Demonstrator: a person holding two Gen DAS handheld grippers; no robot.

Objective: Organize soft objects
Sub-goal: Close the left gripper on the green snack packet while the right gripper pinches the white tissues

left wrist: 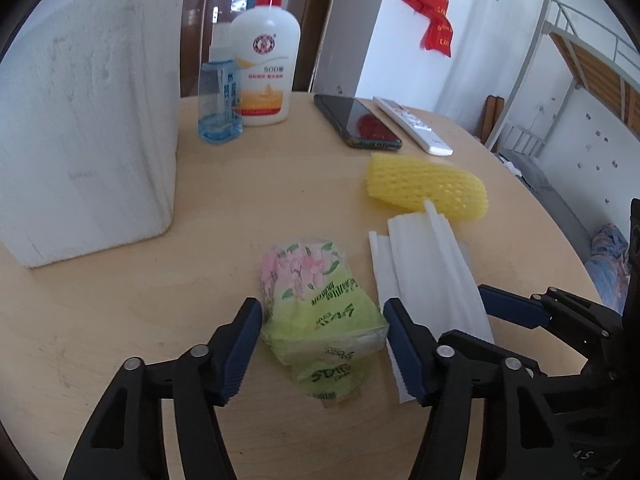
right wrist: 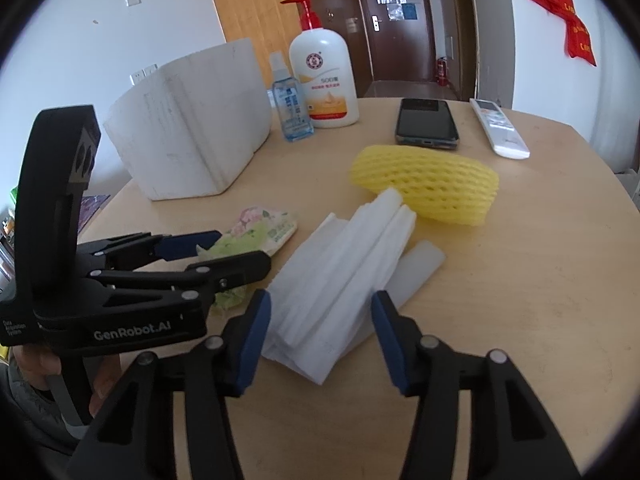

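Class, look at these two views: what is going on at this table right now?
A person holds two-finger tongs in each hand over a round wooden table. The left tongs straddle a green tissue pack, pads at its sides. The right tongs straddle a heap of white foam sheets, pads not yet pressing. A yellow foam net lies just beyond, and a white foam box stands at the back.

Your left gripper [right wrist: 224, 260] hides the near half of the tissue pack [right wrist: 264, 226]; the foam box's [left wrist: 86, 120] left side is cropped, its inside possibly empty.
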